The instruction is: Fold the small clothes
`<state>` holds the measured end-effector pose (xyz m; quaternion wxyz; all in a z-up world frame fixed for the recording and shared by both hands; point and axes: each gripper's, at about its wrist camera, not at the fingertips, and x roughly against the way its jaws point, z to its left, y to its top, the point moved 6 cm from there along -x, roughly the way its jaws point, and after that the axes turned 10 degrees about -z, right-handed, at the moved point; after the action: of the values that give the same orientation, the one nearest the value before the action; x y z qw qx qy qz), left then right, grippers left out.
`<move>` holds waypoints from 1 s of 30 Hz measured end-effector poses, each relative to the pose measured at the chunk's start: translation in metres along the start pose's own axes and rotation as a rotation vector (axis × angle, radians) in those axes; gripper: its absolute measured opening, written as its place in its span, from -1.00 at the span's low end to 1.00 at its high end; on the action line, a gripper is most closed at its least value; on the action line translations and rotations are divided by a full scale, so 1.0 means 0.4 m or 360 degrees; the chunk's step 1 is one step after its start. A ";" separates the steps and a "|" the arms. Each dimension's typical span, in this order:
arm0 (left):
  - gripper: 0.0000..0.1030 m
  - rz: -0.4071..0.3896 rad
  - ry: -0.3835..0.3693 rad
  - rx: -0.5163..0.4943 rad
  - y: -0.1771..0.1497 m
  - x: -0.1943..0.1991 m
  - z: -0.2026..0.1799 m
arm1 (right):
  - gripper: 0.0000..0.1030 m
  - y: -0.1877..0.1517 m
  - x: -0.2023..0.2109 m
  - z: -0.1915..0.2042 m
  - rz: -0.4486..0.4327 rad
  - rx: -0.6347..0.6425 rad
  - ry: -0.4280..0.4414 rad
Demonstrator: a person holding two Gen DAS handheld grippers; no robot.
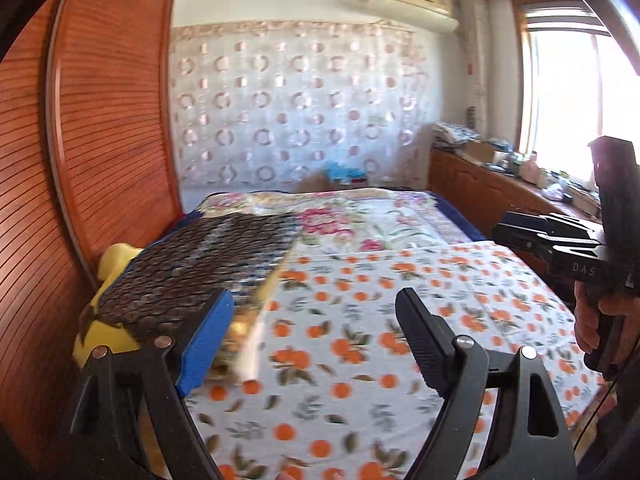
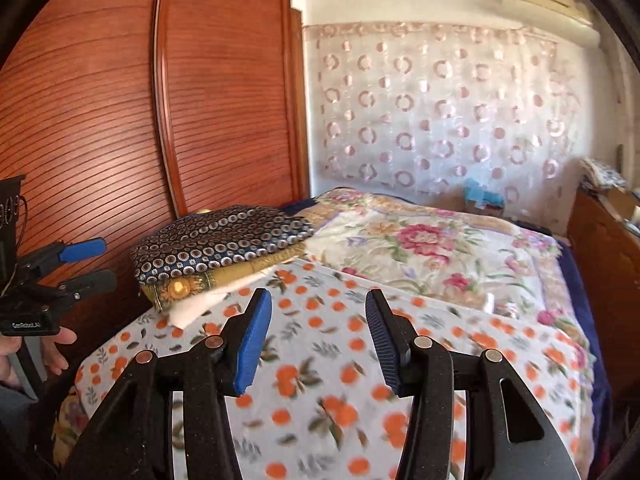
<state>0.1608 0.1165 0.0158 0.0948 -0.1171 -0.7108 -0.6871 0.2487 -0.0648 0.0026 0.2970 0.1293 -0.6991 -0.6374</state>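
A stack of folded clothes [image 1: 192,272] [image 2: 224,240] lies at the bed's left edge: a dark blue circle-print piece on top, a gold sunflower piece and a white one beneath. A white cloth with orange fruit print [image 1: 360,320] [image 2: 340,380] is spread flat over the near part of the bed. My left gripper [image 1: 316,294] [image 2: 106,262] hangs above this cloth just right of the stack, open, with nothing between its fingers. My right gripper [image 2: 318,294] [image 1: 504,230] hovers over the same cloth, open and empty.
A slatted wooden wardrobe [image 1: 100,120] [image 2: 220,100] stands close along the bed's left side. A floral blanket [image 1: 360,216] [image 2: 440,240] covers the far half. A yellow object [image 1: 116,260] peeks from under the stack. A cluttered wooden cabinet [image 1: 480,184] runs under the window at right.
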 end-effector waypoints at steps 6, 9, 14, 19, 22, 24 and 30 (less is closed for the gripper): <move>0.62 -0.0035 -0.0083 -0.0065 0.022 0.035 -0.116 | 0.36 -0.036 0.146 -0.017 -0.0061 -0.0050 -0.0096; 0.62 -0.0053 -0.0101 -0.0071 0.033 0.050 -0.160 | 0.38 -0.050 0.200 -0.016 -0.0080 -0.0075 -0.0156; 0.62 -0.0040 -0.0124 -0.0082 0.045 0.062 -0.224 | 0.38 -0.060 0.257 0.007 -0.0088 -0.0105 -0.0259; 0.62 -0.0058 -0.0124 -0.0046 0.061 0.079 -0.273 | 0.38 -0.054 0.337 0.036 -0.0146 -0.0154 -0.0395; 0.62 -0.0079 -0.0094 -0.0038 0.072 0.095 -0.286 | 0.38 -0.046 0.369 0.052 -0.0182 -0.0171 -0.0458; 0.62 -0.0085 -0.0082 -0.0032 0.079 0.098 -0.291 | 0.38 -0.039 0.388 0.071 -0.0209 -0.0166 -0.0493; 0.62 -0.0110 -0.0073 -0.0036 0.087 0.123 -0.292 | 0.38 -0.049 0.416 0.136 -0.0253 -0.0176 -0.0533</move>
<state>0.1211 0.0026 0.0682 0.0533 -0.1090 -0.7086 -0.6951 0.0817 -0.1168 0.0247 0.1318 0.0597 -0.6903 -0.7089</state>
